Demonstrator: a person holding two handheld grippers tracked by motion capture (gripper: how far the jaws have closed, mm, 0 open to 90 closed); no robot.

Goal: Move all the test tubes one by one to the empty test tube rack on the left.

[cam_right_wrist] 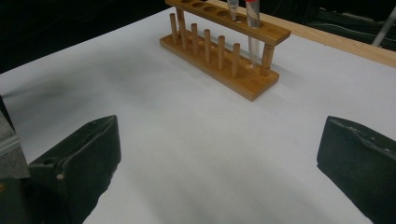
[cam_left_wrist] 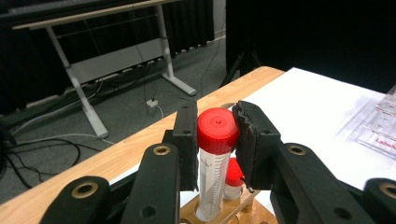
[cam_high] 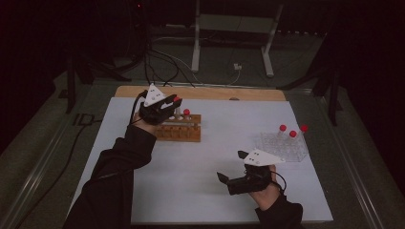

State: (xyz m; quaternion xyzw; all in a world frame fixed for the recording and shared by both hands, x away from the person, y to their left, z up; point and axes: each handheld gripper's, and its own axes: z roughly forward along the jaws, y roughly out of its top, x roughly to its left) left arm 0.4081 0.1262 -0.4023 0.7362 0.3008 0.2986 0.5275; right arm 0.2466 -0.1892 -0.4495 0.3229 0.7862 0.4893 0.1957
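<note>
A clear tube with a red cap [cam_left_wrist: 217,128] stands upright with its lower end in a hole of the wooden rack [cam_left_wrist: 224,217]. My left gripper [cam_left_wrist: 217,135] is shut on it just under the cap, both pads pressing its sides. From above, this gripper [cam_high: 174,102] hovers over the left part of the wooden rack [cam_high: 179,130]. A second, shorter red-capped tube [cam_left_wrist: 233,175] sits in the rack behind the held one. My right gripper [cam_high: 230,166] rests low over the white table near its front right, open, with nothing between its jaws [cam_right_wrist: 219,158].
A clear plastic rack [cam_high: 282,145] holding three red-capped tubes stands at the right of the white sheet. A wooden table edge [cam_high: 200,92] runs along the back. Beyond it are a desk frame and cables on the floor.
</note>
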